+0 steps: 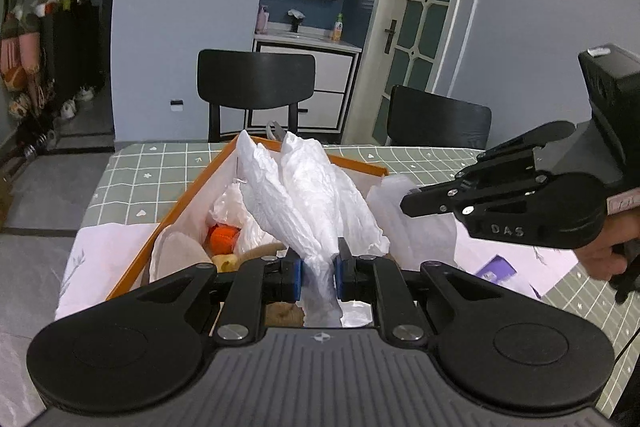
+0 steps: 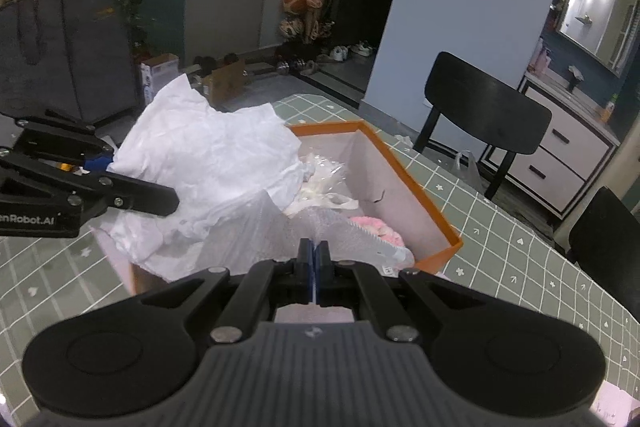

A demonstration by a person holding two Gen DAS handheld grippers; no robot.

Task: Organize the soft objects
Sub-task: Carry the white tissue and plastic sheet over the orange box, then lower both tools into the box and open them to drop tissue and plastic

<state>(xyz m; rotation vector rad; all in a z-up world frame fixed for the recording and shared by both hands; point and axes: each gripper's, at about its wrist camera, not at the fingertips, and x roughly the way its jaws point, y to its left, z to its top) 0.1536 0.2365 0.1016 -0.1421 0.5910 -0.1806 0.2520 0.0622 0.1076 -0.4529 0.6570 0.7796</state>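
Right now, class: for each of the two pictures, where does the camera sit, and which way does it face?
Left wrist: on the left gripper, facing across the orange box toward the black chairs; own fingers clamp white tissue paper; a hand shows.
Right wrist: on the right gripper, facing over the box to the room's floor; own fingers pinch a clear plastic bag.
Shared: box, tissue paper, green checked tablecloth; each shows the other gripper.

Crumpled white tissue paper (image 1: 308, 195) covers most of the orange box (image 1: 176, 211) interior; contents beneath not identifiable. Orange round item (image 1: 222, 237) partly hidden by paper and bags, identity unclear. Pink fluffy item (image 2: 378, 229) mostly covered by the translucent plastic bag (image 2: 320, 231). Near box wall hidden behind left gripper (image 1: 319, 273) body. Right gripper (image 2: 315, 259) cut off at right edge in left wrist view. Bench (image 2: 500, 247) edges run out of frame.
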